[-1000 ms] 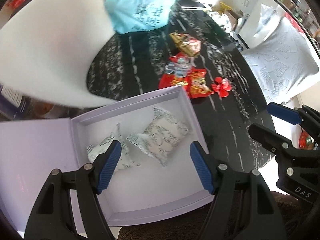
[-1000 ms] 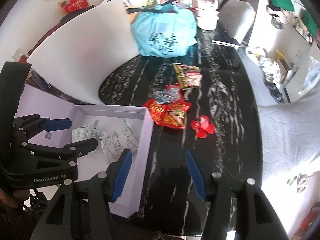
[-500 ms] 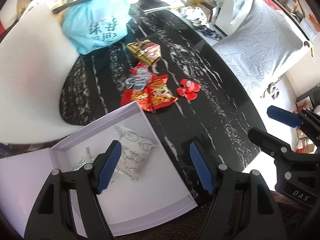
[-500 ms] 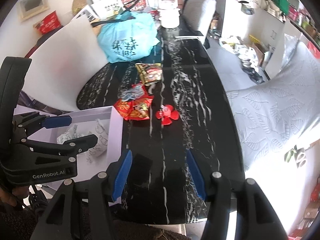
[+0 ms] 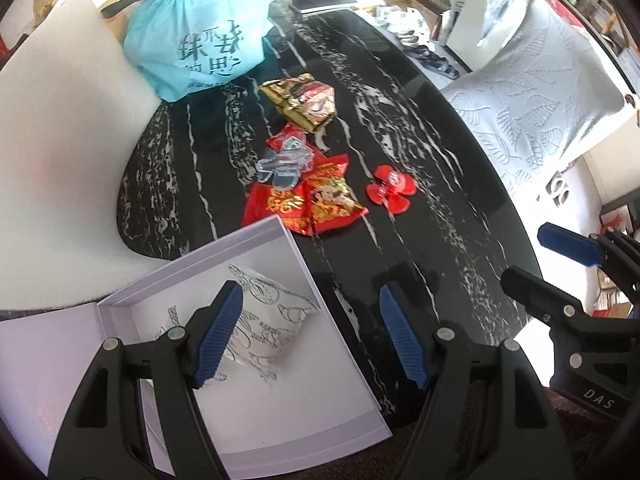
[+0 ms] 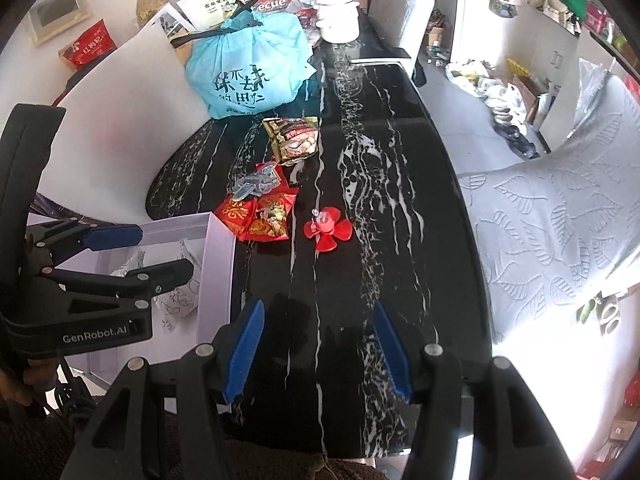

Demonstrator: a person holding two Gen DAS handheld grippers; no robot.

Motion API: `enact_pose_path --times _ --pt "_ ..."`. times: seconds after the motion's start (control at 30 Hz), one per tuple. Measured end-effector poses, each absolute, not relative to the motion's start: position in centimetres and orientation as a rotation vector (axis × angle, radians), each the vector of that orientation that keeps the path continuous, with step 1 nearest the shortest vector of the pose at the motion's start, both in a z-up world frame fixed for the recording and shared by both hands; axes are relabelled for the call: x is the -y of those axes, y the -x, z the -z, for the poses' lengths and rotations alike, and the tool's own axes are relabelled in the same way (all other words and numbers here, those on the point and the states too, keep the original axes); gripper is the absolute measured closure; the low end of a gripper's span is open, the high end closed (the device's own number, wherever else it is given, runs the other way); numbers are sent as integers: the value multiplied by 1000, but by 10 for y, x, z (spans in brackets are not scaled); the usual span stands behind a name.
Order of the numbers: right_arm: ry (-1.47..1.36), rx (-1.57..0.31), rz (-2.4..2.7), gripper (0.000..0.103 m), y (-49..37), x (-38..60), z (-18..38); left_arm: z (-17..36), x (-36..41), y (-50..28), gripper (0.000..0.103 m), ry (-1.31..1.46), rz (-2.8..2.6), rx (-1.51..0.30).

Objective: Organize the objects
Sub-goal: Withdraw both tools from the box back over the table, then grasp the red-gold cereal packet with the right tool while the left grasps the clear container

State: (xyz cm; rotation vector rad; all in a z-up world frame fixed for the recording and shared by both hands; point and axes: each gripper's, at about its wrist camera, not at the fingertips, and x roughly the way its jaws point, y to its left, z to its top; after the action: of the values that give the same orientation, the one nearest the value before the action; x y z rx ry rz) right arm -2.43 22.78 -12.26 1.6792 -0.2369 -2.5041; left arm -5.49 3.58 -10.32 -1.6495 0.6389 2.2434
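Observation:
A pale lilac box (image 5: 304, 432) lies open at the near left of the black marble table (image 5: 440, 200), with white patterned packets (image 5: 272, 320) inside. Beyond it lie red snack packets (image 5: 320, 200), clear plastic pieces (image 5: 284, 164), a gold snack packet (image 5: 308, 100) and a red plastic flower (image 5: 390, 190). My left gripper (image 5: 310, 334) is open and empty over the box's right edge. My right gripper (image 6: 320, 350) is open and empty above the table's near edge, right of the box (image 6: 218, 264). The red packets (image 6: 260, 216) and flower (image 6: 328, 228) show ahead of it.
A blue bag (image 5: 200, 40) with dark characters stands at the table's far end. A white curved chair back (image 5: 60, 160) lies left of the table. A grey leaf-patterned cushion (image 5: 532, 96) is to the right. A white pot (image 6: 336, 12) stands behind the bag.
Both grippers have drawn back and turned right. The left gripper has shifted from over the box's middle to its right edge. Both stay open and empty.

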Motion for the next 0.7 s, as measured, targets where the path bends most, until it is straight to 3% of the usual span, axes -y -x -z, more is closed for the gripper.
enact_pose_path --times 0.7 --pt "-1729 218 2312 45 121 -234 164 123 -42 139 33 1773 -2297 -608"
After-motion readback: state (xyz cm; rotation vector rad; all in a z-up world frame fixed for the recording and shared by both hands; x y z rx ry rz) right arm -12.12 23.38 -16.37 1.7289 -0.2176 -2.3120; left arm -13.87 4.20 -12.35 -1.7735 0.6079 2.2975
